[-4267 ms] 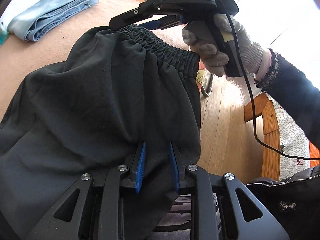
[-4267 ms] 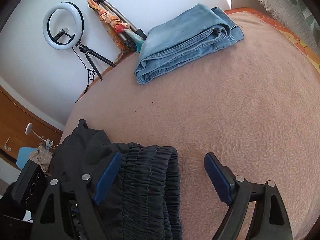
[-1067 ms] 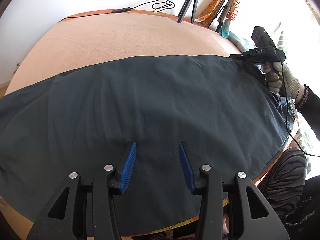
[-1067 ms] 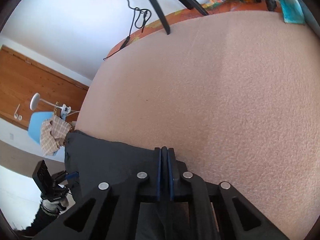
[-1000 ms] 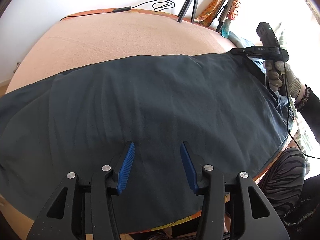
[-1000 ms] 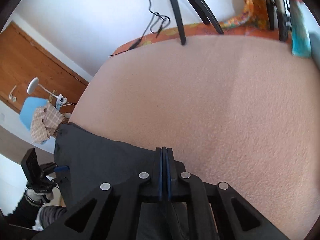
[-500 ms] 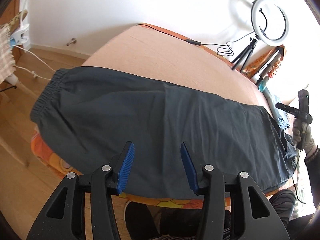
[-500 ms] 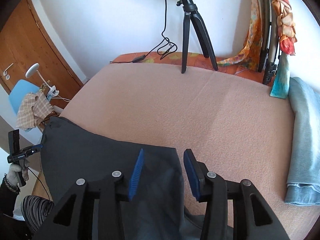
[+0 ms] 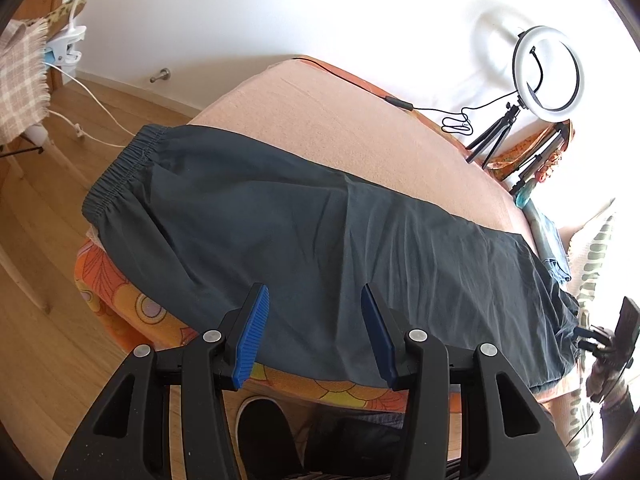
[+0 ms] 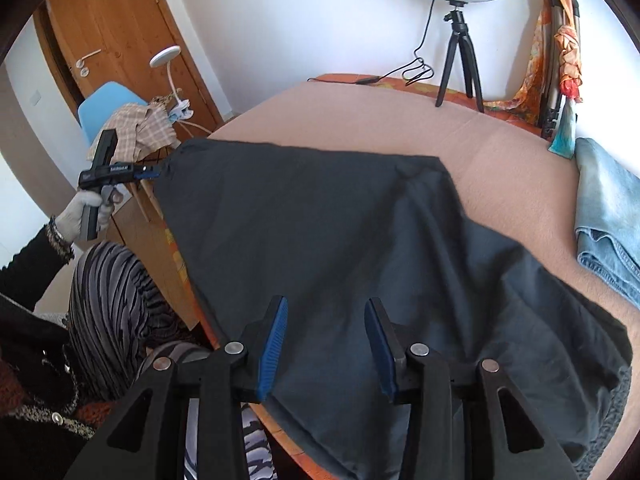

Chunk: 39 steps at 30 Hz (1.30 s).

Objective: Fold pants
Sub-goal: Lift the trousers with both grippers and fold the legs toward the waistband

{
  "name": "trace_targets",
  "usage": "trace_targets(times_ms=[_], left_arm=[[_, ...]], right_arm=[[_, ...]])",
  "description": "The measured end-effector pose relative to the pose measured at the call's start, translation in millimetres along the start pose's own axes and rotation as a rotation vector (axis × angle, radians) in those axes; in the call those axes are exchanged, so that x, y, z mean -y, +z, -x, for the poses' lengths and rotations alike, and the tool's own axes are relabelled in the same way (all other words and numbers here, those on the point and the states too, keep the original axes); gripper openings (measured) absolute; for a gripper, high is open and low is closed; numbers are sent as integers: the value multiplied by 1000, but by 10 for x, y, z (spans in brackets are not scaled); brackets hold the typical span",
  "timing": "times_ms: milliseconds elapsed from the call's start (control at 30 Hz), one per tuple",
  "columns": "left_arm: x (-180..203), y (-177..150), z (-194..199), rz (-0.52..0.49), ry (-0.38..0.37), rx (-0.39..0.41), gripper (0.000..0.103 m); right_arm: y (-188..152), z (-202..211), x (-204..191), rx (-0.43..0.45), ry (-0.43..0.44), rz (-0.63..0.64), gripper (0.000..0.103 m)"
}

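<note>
The dark pants (image 9: 320,232) lie spread lengthwise along the near edge of the bed (image 9: 352,120), with the elastic waistband (image 9: 116,176) at one end overhanging the corner. The fabric appears thin, light and limp; it should drape and wrinkle readily and slide on the bed cover, so firm pinches at hems or at the gathered waistband are judged the best holds.

The left tongs (image 9: 316,332) stand open above the cloth, gripping nothing. The right tongs (image 10: 326,340) have just been opening; they are parted over the fabric, with nothing pinched between the pads.

The far end of the pants bunches in a heap at the frame edge in the right wrist view, so the leg hems cannot be made out. A folded pair of jeans (image 10: 608,216) is partly cut off.
</note>
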State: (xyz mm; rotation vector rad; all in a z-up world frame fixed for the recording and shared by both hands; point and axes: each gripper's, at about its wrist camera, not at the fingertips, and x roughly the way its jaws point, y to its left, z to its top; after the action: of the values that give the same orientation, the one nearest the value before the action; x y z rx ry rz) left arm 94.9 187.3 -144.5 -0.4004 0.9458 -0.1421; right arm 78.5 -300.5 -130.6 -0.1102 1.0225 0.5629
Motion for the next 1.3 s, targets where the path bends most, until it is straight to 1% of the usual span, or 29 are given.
trace_targets(times_ms=[100, 167, 233, 300, 333, 500, 567, 700, 767, 867, 1000, 1033, 1100, 1167, 1200, 1267, 1300], left_arm=[[44, -42, 16, 7, -11, 0, 47], [73, -70, 34, 6, -16, -3, 47], [92, -100, 79, -4, -11, -2, 47], [82, -123, 129, -2, -9, 2, 47], [70, -132, 152, 4, -10, 4, 47], [4, -182, 233, 29, -21, 10, 47], [-16, -198, 242, 33, -18, 11, 47], [-24, -218, 237, 42, -20, 8, 47], [-10, -221, 230, 45, -23, 6, 47], [18, -217, 206, 40, -27, -1, 47], [62, -216, 177, 27, -29, -10, 47], [61, -214, 174, 25, -27, -11, 47], [61, -211, 174, 24, -24, -9, 47], [45, -205, 174, 23, -20, -12, 47], [31, -203, 176, 24, -14, -11, 47], [-28, -194, 189, 39, -7, -1, 47], [-69, -183, 198, 51, -4, 8, 47]], right_arm=[[-257, -285, -324, -89, 14, 120, 40], [-373, -474, -505, -151, -6, 207, 39], [-440, -603, -599, -182, -23, 259, 39], [-454, -684, -624, -193, -65, 296, 38], [-447, -708, -619, -199, -75, 303, 38], [-362, -595, -567, -167, -15, 260, 38], [-342, -558, -515, -161, -36, 252, 38], [-386, -622, -557, -216, -93, 291, 37], [-407, -665, -563, -231, -114, 312, 34], [-375, -691, -542, -227, -123, 301, 26], [-315, -697, -498, -228, -123, 287, 3], [-306, -686, -501, -226, -121, 289, 0], [-286, -592, -549, -208, -99, 296, 0], [-310, -450, -606, -175, -39, 301, 0], [-342, -443, -611, -178, -39, 306, 0], [-407, -544, -568, -198, -118, 308, 0], [-419, -604, -520, -209, -148, 287, 1]])
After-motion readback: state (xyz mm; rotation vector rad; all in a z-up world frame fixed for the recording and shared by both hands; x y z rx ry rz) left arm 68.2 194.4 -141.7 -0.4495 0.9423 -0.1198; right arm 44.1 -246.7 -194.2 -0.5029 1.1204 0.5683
